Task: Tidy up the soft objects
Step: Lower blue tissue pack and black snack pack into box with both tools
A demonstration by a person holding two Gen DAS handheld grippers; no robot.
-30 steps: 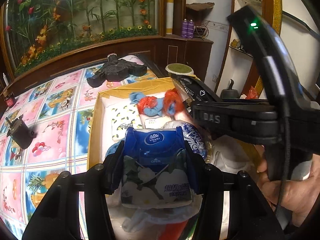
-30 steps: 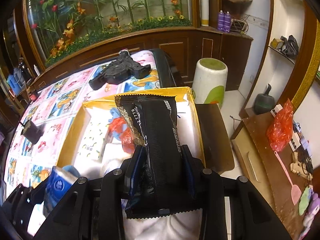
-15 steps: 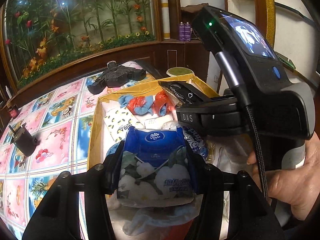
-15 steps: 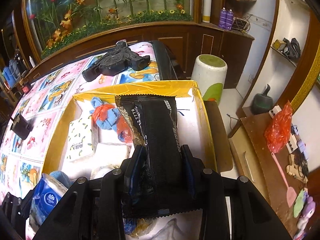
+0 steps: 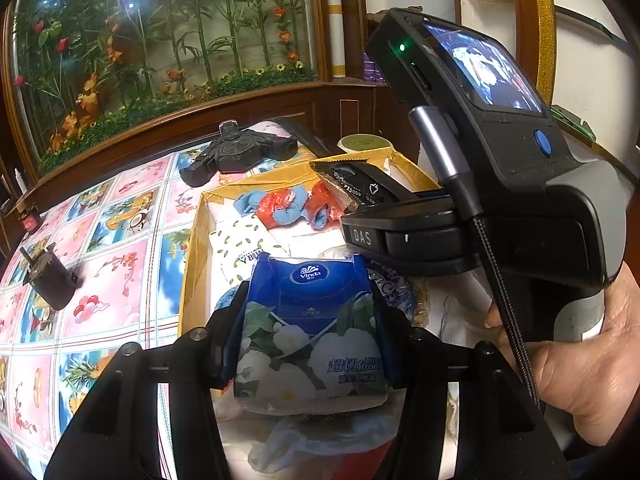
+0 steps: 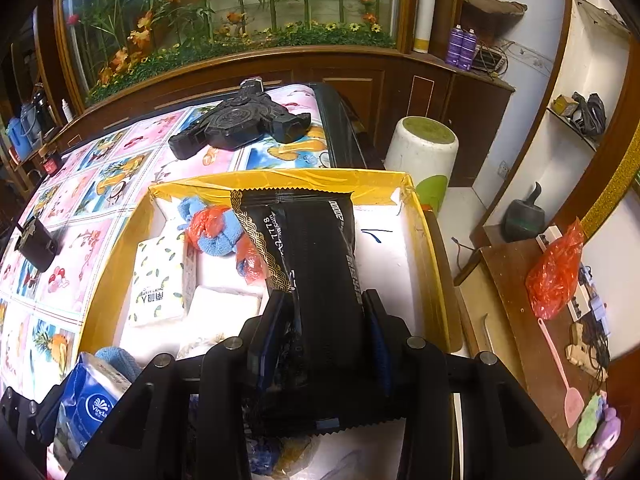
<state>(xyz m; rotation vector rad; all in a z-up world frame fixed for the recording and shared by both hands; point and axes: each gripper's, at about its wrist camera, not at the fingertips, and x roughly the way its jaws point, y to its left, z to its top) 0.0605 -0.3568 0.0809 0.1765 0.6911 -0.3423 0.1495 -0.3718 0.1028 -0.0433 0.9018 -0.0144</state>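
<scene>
My left gripper is shut on a blue Vinda tissue pack and holds it over the near end of the yellow-rimmed box. My right gripper is shut on a long black wrapped pack over the right half of the same box; that pack also shows in the left wrist view. Inside the box lie a white patterned tissue pack, a white block and a blue and red cloth bundle. The Vinda pack shows at the lower left of the right wrist view.
The box sits on a table with a colourful picture cloth. A black gadget lies at the table's far end and a small black device at the left. A white stool and a wooden side table stand to the right.
The right gripper has moved forward with the black pack further over the box. The left gripper has shifted slightly and still holds the Vinda pack.
</scene>
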